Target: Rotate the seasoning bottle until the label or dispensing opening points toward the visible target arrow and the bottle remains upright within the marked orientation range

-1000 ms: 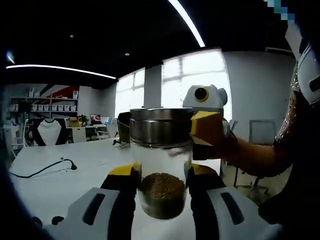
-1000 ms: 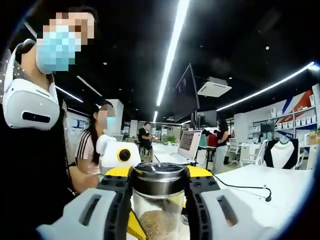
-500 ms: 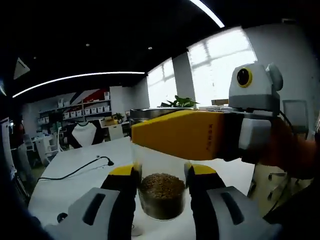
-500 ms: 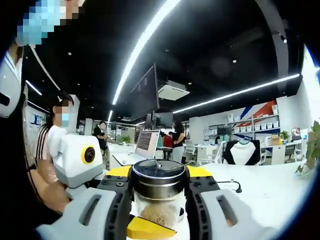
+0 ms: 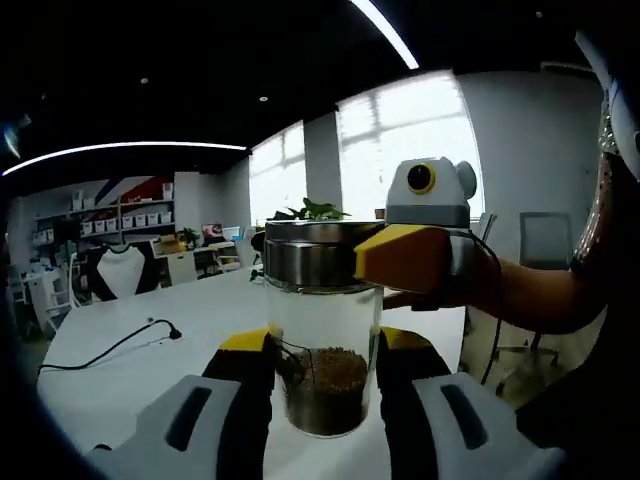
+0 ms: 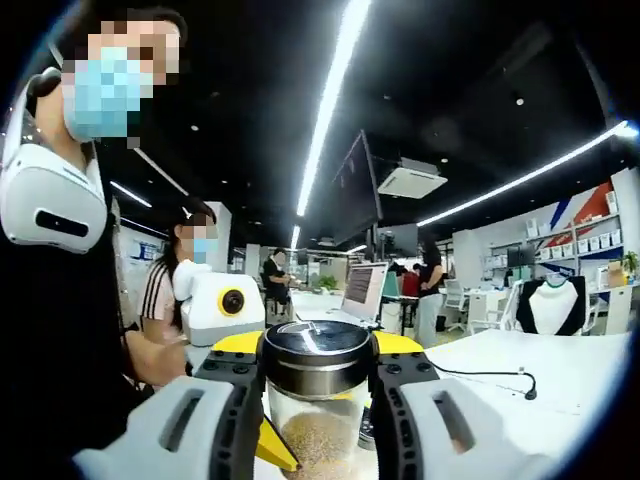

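The seasoning bottle is a clear glass jar with a steel lid and brown grains at the bottom. It stands upright between the two jaws of my left gripper, which is shut on its lower body. My right gripper reaches in from the right, its yellow jaw against the lid. In the right gripper view the lid sits clamped between that gripper's jaws, and a yellow jaw tip of the left gripper shows below. No label or arrow is in sight.
A white table lies under the bottle with a black cable across it. A plant stands behind the bottle. The person holding the grippers is close on one side. A laptop and several people are farther back.
Half a second ago the right gripper's yellow jaw lay across the front of the bottle; now it is back at the lid's right side. Both views swung with the hands. Both grips held.
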A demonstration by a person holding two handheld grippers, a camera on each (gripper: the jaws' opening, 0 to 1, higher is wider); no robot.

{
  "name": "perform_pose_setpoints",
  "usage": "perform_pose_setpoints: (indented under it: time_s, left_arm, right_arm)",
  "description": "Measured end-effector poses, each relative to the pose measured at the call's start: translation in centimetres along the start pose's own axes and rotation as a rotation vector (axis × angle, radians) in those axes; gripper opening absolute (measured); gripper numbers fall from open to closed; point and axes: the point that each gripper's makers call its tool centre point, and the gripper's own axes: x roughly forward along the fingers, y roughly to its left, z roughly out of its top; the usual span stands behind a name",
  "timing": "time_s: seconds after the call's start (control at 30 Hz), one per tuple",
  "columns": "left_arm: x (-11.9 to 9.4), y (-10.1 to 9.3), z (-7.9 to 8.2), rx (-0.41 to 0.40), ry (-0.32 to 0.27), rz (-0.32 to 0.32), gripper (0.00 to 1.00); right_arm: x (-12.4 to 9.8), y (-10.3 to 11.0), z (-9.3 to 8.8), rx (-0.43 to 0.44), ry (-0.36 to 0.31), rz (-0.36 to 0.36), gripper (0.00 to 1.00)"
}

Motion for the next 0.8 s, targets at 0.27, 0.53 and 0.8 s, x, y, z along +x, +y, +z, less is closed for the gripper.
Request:
perform_pose_setpoints:
  time_s: [0.27,0.53,0.8]
  left_arm:
    - [0.3,-0.5,0.4,0.001,-0.008,-0.027,0.41]
    - [0.3,2.2,-0.5,0.05,0.057,0.192,0.4]
    - [0.2,2.6,-0.6,0.118,0.089,0.308,0.4]
  right_arm:
    - [-0.5,0.7,0.5,0.018,-0.042,0.091,0.37]
    - [-0.3,-1.2,-0.5,-0.016,0.003,-0.15,0.36]
    - [0.4,-2.5,-0.7,-0.02,0.011,-0.363,0.39]
